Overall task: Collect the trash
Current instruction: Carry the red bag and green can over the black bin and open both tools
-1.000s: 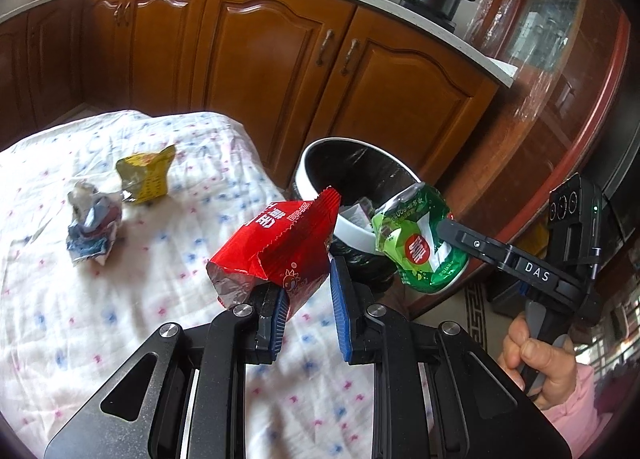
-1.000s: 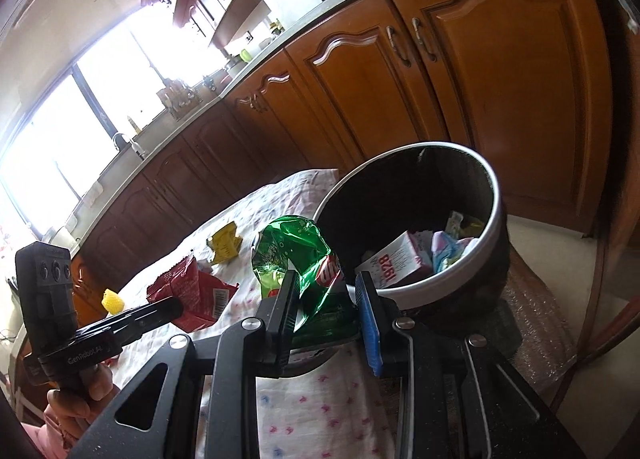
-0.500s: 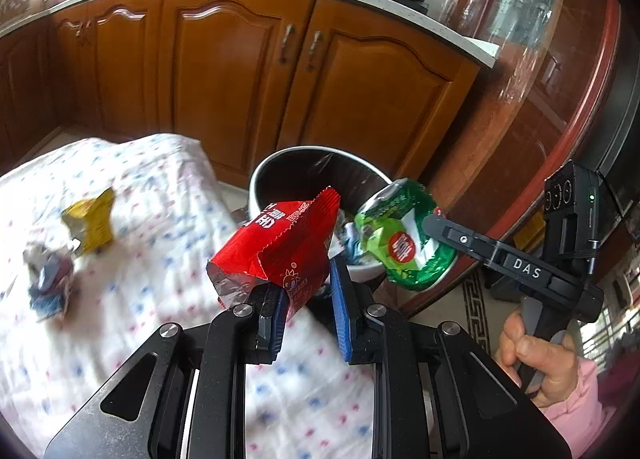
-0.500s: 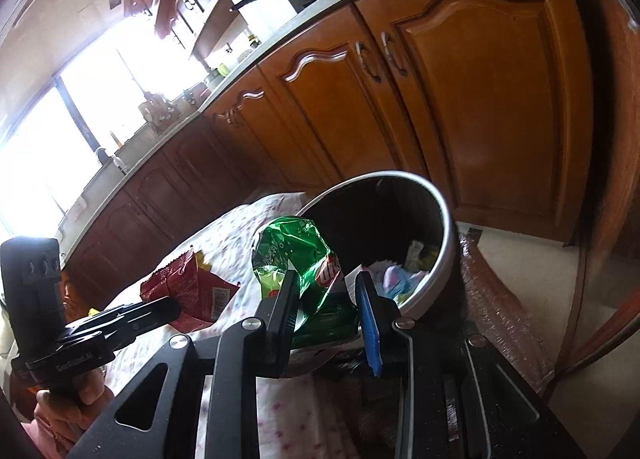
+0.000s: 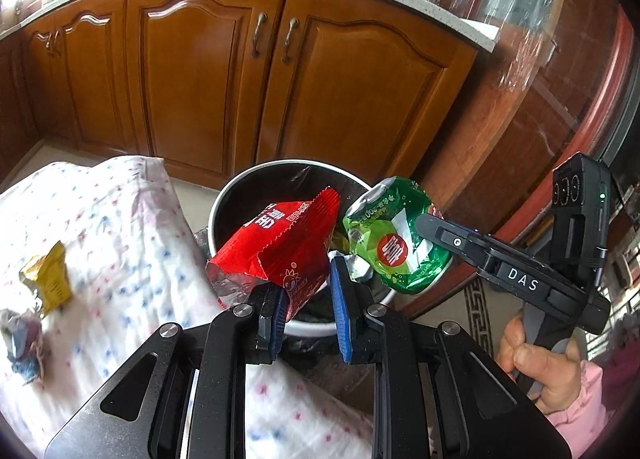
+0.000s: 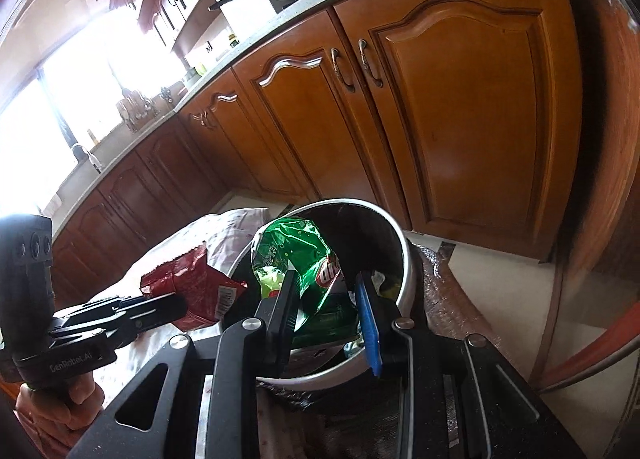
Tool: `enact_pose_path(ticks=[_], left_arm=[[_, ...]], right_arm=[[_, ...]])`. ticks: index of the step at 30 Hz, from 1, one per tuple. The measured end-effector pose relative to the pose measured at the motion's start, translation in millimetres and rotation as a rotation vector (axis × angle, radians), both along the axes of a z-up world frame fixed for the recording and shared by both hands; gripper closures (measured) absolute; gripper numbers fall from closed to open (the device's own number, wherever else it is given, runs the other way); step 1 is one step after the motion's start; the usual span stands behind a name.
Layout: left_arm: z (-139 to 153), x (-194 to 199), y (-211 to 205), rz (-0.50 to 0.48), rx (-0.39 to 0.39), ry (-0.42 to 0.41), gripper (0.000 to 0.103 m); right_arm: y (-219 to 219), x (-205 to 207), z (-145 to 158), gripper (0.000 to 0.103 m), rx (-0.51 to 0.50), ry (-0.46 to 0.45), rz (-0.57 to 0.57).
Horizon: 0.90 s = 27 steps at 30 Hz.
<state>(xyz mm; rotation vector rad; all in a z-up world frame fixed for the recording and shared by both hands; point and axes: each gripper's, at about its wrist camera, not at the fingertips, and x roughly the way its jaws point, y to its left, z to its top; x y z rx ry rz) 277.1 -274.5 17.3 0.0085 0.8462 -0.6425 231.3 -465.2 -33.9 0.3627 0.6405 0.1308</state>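
Left wrist view: two grippers, left gripper [image 5: 307,301] pinching one red bag [image 5: 280,249], right gripper [image 6: 329,313] one green bag [image 6: 298,259].

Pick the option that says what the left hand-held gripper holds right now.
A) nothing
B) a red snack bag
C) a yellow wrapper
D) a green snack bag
B: in the left wrist view the left hand-held gripper pinches the red bag over the bin, while the right hand-held gripper has the green bag.
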Motion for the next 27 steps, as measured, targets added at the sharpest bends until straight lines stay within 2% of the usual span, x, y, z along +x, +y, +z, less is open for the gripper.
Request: enact_pose_path(ticks=[10, 15, 18, 21, 25, 27], left_arm=[[-15.2, 21.1, -18.2, -0.009, 0.013, 0.07, 0.084], [-21.6, 27.5, -21.5, -0.003, 0.019, 0.088, 0.084], [-25.8, 30.5, -23.3, -0.004, 0.019, 0.101, 0.084], [-27.5, 31.7, -24.9, -0.007, 0.022, 0.105, 0.083], [-28.0, 32.4, -25.5, 0.0, 0.02, 0.111, 0.07], [-27.4, 32.3, -24.7, 0.004, 0.02, 0.111, 0.058]], right_arm=[[6.8, 17.8, -2.2, 0.074, -0.097, 0.02, -0.006], [4.6, 28.3, -7.6, 0.074, -0.103, 0.048, -0.009], [3.3, 33.0, -11.7, 0.082, -0.106, 0.063, -0.007], [1.6, 36.5, -13.6, 0.082, -0.102, 0.069, -0.005], [1.6, 36.5, -13.9, 0.078, -0.094, 0.068, 0.001], [1.4, 34.1, -12.2, 0.078, -0.086, 0.062, -0.001]])
